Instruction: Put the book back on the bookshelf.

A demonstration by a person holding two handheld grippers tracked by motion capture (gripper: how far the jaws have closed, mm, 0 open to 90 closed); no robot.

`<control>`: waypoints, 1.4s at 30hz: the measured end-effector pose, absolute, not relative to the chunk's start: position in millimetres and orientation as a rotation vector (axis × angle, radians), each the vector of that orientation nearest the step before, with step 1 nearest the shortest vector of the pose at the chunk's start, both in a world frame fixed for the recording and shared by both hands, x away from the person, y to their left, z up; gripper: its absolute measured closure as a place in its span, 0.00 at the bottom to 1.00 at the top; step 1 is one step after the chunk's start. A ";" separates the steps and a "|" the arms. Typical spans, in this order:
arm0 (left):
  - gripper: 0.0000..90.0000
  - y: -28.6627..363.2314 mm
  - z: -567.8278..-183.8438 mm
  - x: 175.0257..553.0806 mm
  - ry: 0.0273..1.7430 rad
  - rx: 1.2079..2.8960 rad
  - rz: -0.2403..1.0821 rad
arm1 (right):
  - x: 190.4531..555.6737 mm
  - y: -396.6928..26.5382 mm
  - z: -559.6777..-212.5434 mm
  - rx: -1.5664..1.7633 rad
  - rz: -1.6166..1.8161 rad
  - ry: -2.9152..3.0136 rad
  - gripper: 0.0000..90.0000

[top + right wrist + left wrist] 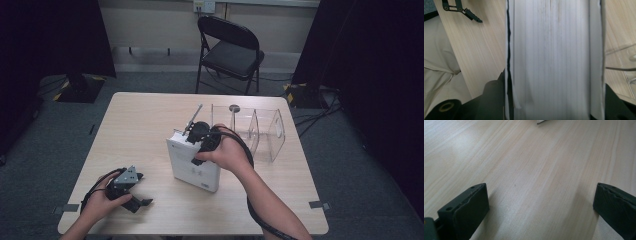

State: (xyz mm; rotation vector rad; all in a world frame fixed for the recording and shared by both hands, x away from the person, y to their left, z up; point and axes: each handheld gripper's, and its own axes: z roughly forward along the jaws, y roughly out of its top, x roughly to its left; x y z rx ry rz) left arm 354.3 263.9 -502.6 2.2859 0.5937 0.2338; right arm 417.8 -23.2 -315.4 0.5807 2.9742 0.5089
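The right tongs (196, 134) pinched the top edge of 1 white book (192, 167), which stood upright near the middle of the surface (140, 125), just in front of 1 clear plastic rack (260, 131). In the right gripper view, the page edges (551, 60) sat between both jaws. The left tongs (131, 192) rested spread and empty at the near left. This looked like the grasp step; next, lifting the book toward the rack would need a firm, level hold.
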 end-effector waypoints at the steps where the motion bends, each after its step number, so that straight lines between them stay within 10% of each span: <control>1: 0.00 263.9 -502.6 354.3 0.593 2.286 0.234 | 418.2 -25.3 -314.3 0.588 0.516 2.973 0.58; 42: 0.00 263.9 -502.7 354.6 0.589 2.287 0.229 | 411.9 -84.7 -296.3 0.754 0.495 2.925 0.58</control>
